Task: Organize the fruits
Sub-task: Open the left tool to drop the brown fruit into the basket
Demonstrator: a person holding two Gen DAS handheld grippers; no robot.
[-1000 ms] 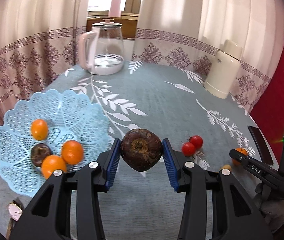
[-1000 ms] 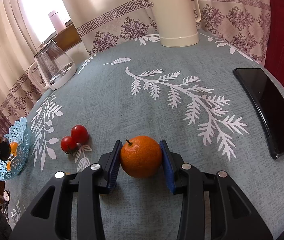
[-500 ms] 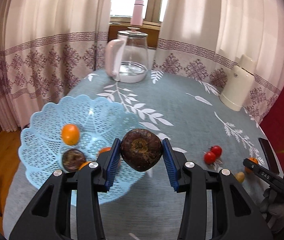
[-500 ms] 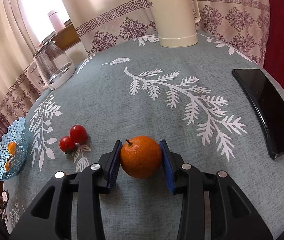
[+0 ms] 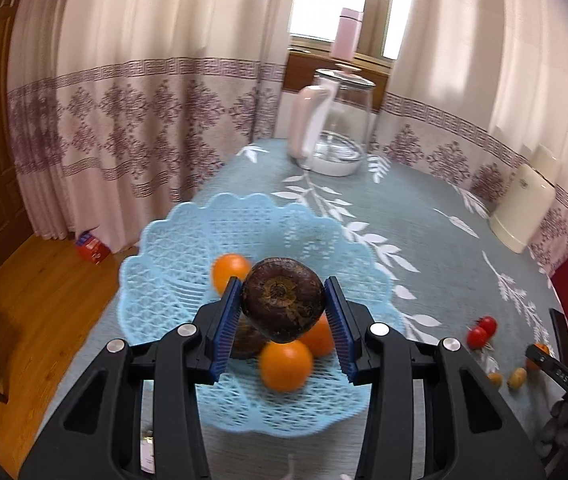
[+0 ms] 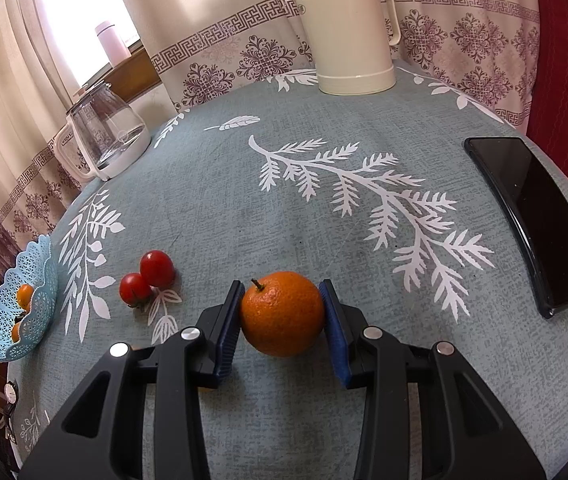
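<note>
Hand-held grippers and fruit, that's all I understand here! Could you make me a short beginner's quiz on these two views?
1. True or false: the left hand-held gripper holds a dark brown round fruit above the light blue lattice plastic basket.
2. What does the right hand-held gripper hold? A) a red cherry tomato B) an orange tangerine with a stem C) a black phone
3. How many small red cherry tomatoes lie on the grey leaf-print tablecloth in the right wrist view?

Key: 1 true. 2 B: the orange tangerine with a stem sits between the blue pads. 3 two, side by side.
</note>
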